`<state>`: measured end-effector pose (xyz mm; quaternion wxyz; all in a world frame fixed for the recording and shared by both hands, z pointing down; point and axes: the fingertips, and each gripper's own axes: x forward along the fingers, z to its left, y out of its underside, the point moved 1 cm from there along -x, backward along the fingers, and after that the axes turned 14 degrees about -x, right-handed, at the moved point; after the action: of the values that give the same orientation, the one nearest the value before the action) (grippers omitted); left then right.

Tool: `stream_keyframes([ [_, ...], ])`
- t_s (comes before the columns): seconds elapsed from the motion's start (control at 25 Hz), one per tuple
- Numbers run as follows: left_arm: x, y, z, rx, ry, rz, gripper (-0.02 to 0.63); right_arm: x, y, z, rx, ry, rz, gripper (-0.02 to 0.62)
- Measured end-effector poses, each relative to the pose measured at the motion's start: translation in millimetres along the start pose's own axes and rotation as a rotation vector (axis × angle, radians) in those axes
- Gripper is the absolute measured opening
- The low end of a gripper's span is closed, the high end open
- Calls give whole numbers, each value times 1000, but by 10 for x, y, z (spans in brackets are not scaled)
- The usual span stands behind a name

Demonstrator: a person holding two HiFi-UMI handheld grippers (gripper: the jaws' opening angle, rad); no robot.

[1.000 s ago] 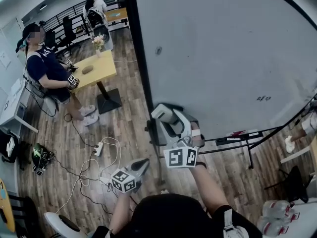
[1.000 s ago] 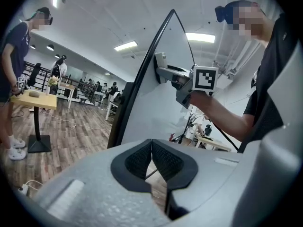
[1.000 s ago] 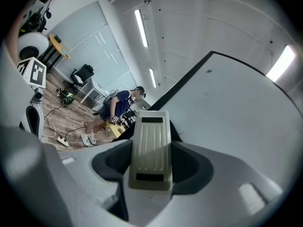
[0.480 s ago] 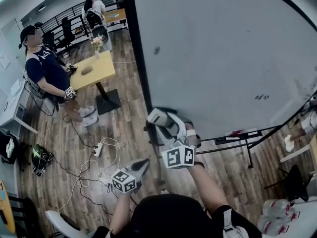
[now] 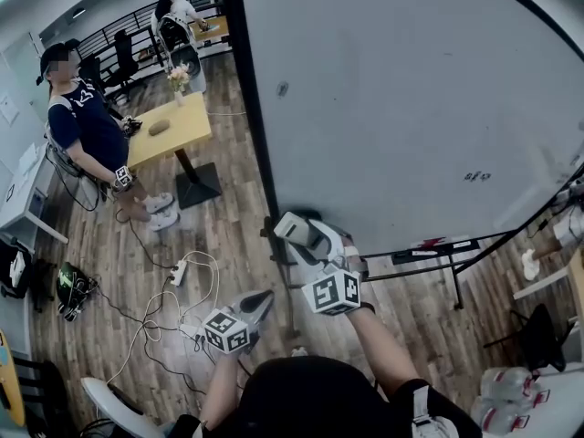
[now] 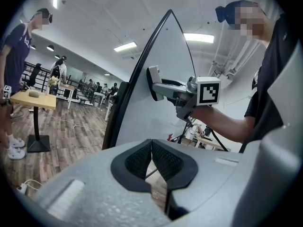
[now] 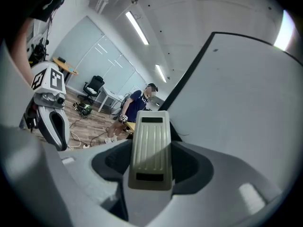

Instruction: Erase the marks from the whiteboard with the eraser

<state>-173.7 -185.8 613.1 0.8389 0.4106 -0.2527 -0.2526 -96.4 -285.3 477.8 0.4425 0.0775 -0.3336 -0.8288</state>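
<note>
Eraser gripped lengthwise in right claw, near whiteboard lower corner, ready for wiping. Left claw clenched on nothing, low, out of the way. Marks well off rightward, not yet wiped.

Right hand-held gripper with eraser sank slightly; bystander's arm dropped.

Between right gripper jaws: eraser, near whiteboard; left gripper leftward.
</note>
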Motion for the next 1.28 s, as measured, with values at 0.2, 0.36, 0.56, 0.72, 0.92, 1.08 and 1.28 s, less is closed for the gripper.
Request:
stream_keyframes([
  [0.2, 18, 23, -118, 3, 7, -4, 12, -231, 178, 218, 107, -89, -21, 256],
  [0.36, 62, 44, -209, 2, 12, -2, 12, -425, 384, 362, 224, -153, -53, 256],
  [0.56, 64, 97, -329, 0, 9, -1, 12, -695, 555, 606, 353, -263, -138, 257],
  [0.72, 37, 137, -405, -4, 0, -8, 12, -933, 743, 891, 411, -347, -134, 257],
  [0.92, 22, 207, -528, -9, -7, -16, 12, -1194, 961, 1170, 454, -401, -83, 258],
  [1.08, -6, 284, -618, -13, -14, -13, 12, -1336, 1022, 1288, 454, -429, -68, 257],
  [1.28, -56, 350, -686, -19, -30, -13, 12, -1397, 1082, 1348, 442, -478, -67, 258],
])
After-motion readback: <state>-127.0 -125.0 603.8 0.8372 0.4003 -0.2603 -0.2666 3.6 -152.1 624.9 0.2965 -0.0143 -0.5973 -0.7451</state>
